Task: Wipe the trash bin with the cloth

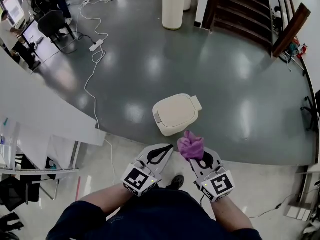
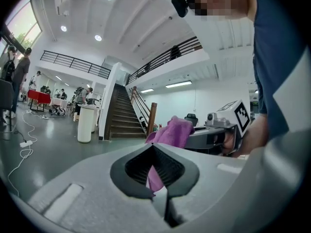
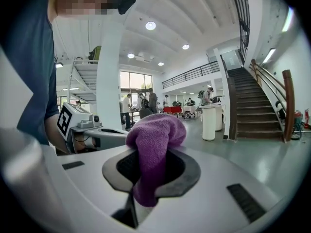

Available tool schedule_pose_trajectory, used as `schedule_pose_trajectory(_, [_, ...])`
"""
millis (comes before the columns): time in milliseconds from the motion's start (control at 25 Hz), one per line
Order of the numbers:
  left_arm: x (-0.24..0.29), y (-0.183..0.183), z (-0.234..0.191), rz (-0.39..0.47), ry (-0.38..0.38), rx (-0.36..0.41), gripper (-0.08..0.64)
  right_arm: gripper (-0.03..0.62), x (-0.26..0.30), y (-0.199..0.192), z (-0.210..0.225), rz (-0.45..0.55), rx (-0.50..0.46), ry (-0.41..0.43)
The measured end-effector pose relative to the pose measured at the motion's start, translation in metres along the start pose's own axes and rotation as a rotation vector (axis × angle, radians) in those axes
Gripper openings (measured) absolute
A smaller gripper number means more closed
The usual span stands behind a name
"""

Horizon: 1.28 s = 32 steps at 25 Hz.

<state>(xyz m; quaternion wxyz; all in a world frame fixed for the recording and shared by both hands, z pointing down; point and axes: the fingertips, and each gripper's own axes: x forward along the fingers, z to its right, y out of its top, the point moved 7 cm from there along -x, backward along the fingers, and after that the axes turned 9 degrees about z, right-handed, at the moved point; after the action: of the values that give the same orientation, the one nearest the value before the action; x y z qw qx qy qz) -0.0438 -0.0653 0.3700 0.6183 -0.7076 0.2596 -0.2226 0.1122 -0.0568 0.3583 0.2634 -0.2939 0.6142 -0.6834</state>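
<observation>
The trash bin (image 1: 175, 114), cream with a closed lid, stands on the grey floor just ahead of both grippers. My right gripper (image 1: 196, 154) is shut on a bunched purple cloth (image 1: 190, 146) that sticks up out of its jaws, close to the bin's near edge and apart from it. In the right gripper view the cloth (image 3: 154, 140) fills the gap between the pads of the right gripper (image 3: 151, 154). My left gripper (image 1: 169, 149) is shut and empty, just left of the cloth. In the left gripper view, the closed left gripper (image 2: 153, 146) has the cloth (image 2: 171, 132) behind it.
A tall white cylinder bin (image 1: 173, 6) stands far back beside a dark staircase (image 1: 240, 14). A white cable with a power strip (image 1: 96, 45) runs across the floor at left. A white counter (image 1: 40, 109) curves along the left, with an office chair (image 1: 55, 24) and people beyond.
</observation>
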Motion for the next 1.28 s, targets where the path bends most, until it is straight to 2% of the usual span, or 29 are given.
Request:
schedule_pose_trajectory(600, [0.038,-0.077,-0.085,-0.056,0.032,0.000,-0.009,0.071,0.091,-0.034,0.046,-0.073,-0.096,-0.010])
schedule_pose_trajectory(960, [0.056,-0.150,-0.133,-0.094,0.070,-0.003,-0.009,0.071,0.141,-0.079,0.068,-0.138,-0.132,0.008])
schedule_pose_trajectory(1280, [0.071,-0.217,-0.166,-0.140,0.074,0.002,-0.009,0.071,0.187,-0.140,0.093,-0.178,-0.147,0.026])
